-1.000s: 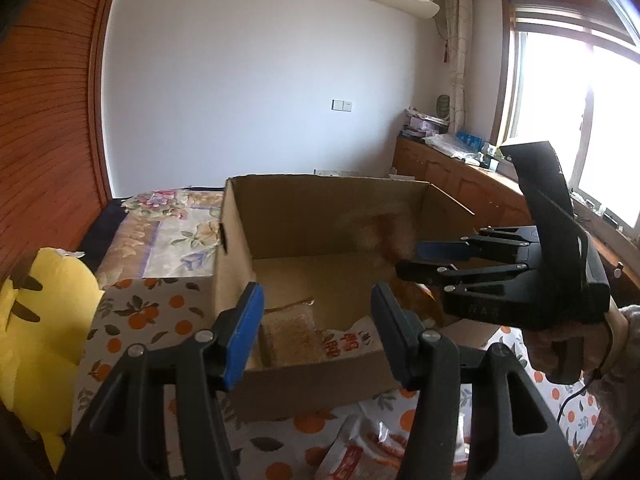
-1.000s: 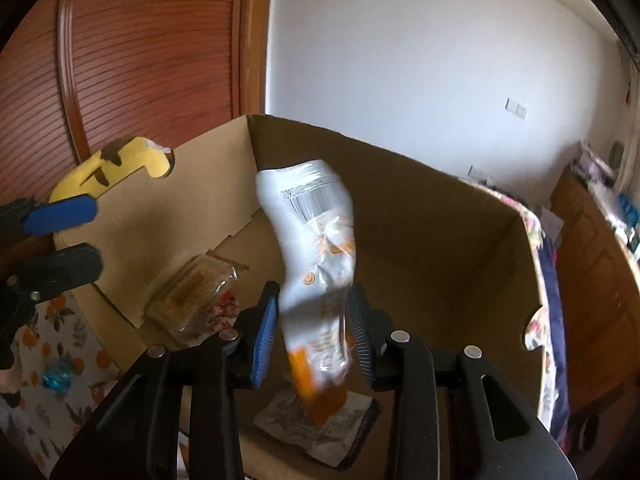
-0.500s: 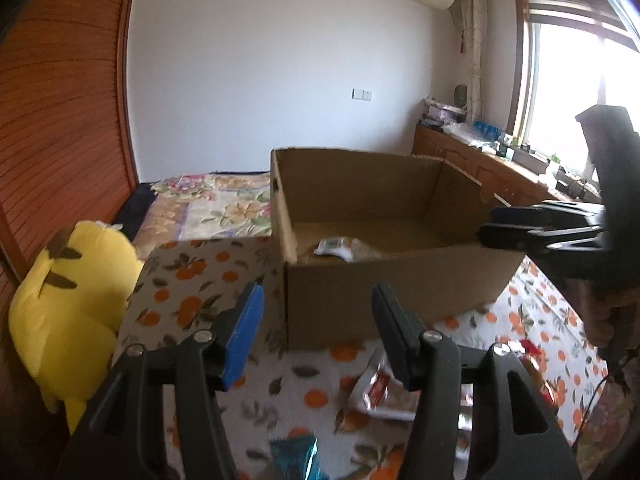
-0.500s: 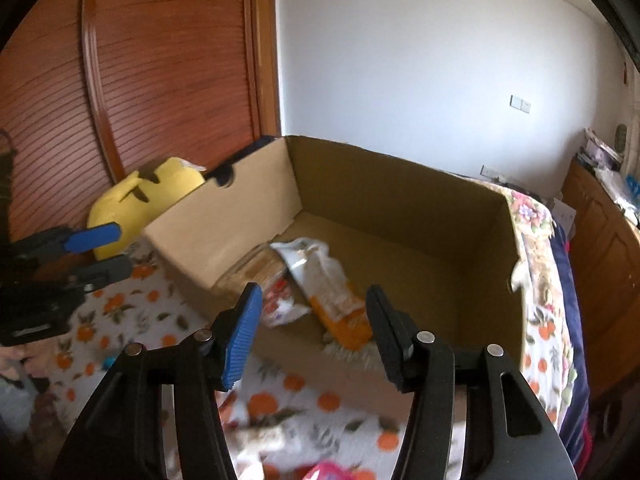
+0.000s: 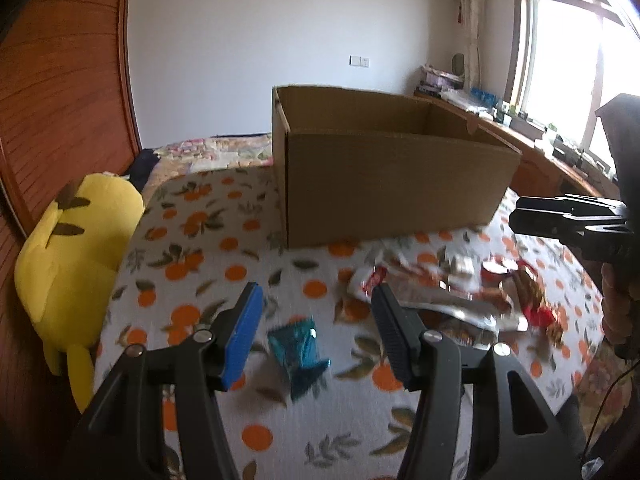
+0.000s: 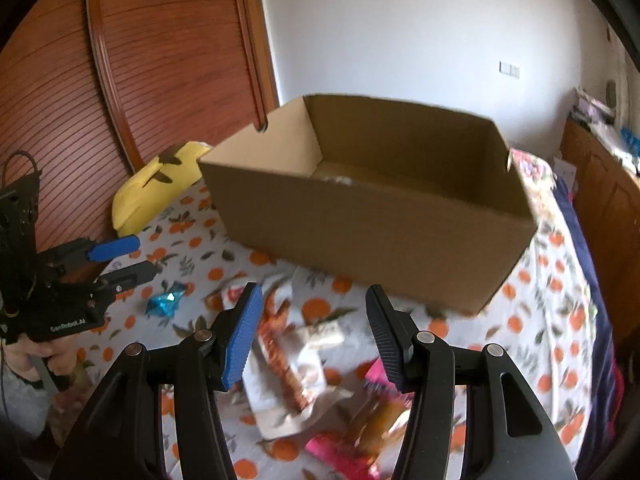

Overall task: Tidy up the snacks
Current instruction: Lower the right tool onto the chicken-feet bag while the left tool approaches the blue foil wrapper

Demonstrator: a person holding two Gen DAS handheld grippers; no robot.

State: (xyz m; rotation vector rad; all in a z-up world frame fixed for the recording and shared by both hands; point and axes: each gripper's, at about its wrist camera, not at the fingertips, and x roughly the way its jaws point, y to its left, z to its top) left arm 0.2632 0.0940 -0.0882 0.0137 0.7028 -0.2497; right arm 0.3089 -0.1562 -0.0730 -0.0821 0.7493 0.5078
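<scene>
A brown cardboard box (image 5: 392, 184) (image 6: 360, 224) stands open on the orange-print cover. Loose snack packets (image 5: 440, 300) (image 6: 296, 360) lie in a heap in front of it. A small blue foil snack (image 5: 300, 352) (image 6: 166, 302) lies apart, to the heap's left. My left gripper (image 5: 318, 300) hovers open above the blue snack, holding nothing. My right gripper (image 6: 315, 296) hangs open over the heap, also holding nothing. Each gripper shows in the other's view: the right gripper (image 5: 516, 216) at the edge, the left gripper (image 6: 146, 256) low on the left. A sliver of white packet (image 6: 340, 179) shows inside the box.
A yellow plush toy (image 5: 76, 264) (image 6: 156, 184) lies at the cover's left edge against wooden slatted doors (image 6: 160, 60). A pink packet (image 6: 340, 456) lies nearest me. A wooden counter (image 5: 560, 168) under the window runs along the right.
The right gripper let go of the white and orange packet into the box and opened. Both grippers drew back from the box and now hang over the snacks on the cover.
</scene>
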